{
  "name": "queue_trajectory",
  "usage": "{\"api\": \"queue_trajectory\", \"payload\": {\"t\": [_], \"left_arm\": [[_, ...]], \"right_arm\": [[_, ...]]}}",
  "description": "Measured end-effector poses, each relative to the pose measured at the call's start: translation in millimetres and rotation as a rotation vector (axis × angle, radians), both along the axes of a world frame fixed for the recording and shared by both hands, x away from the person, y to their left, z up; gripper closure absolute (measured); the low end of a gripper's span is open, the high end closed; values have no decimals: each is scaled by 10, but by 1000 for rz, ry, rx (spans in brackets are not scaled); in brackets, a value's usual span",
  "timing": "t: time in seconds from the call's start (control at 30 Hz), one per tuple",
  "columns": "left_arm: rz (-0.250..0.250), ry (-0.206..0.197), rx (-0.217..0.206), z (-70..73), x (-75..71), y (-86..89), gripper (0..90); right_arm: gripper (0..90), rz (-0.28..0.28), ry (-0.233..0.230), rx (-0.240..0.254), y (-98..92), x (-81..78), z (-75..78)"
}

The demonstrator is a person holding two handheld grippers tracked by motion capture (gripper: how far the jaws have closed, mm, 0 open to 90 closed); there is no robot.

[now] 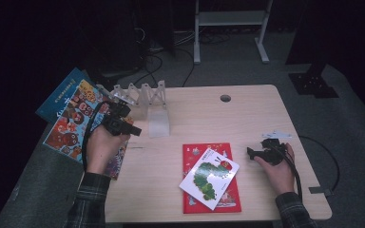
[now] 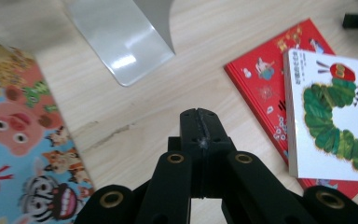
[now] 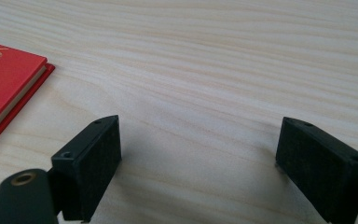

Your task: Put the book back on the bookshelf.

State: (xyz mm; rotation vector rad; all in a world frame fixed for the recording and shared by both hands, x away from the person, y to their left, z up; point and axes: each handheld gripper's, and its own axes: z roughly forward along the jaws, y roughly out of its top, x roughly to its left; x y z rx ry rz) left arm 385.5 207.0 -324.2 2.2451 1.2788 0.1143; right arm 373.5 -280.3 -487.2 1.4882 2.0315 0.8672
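From the high view, the left gripper is hovering near the table's left edge beside the clear stand, while the right gripper is sitting just right of the red book. In the left gripper view its jaws are pressing together on nothing, and the caterpillar book is lying on the red one. In the right gripper view the jaws are standing spread over bare table.

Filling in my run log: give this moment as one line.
left gripper: shut, empty, above table | right gripper: open, empty, resting on table | caterpillar book: atop red book
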Motion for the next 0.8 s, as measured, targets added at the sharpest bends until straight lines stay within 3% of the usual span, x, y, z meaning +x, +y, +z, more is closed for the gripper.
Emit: {"api": "queue_trajectory", "payload": {"t": [0.37, 0.53, 0.7, 0.8], "left_arm": [[-49, 19, 14, -477, -158, -227, 899], [-71, 25, 25, -725, -227, -305, 857], [-94, 26, 39, -903, -294, -355, 771], [-108, -2, 57, -999, -361, -380, 680]], "right_arm": [[128, -1, 1, 1, -1, -6, 0], [131, 0, -1, 1, -3, -6, -1], [143, 4, -2, 0, -4, -15, 1], [209, 9, -8, 0, -13, -34, 6]]}}
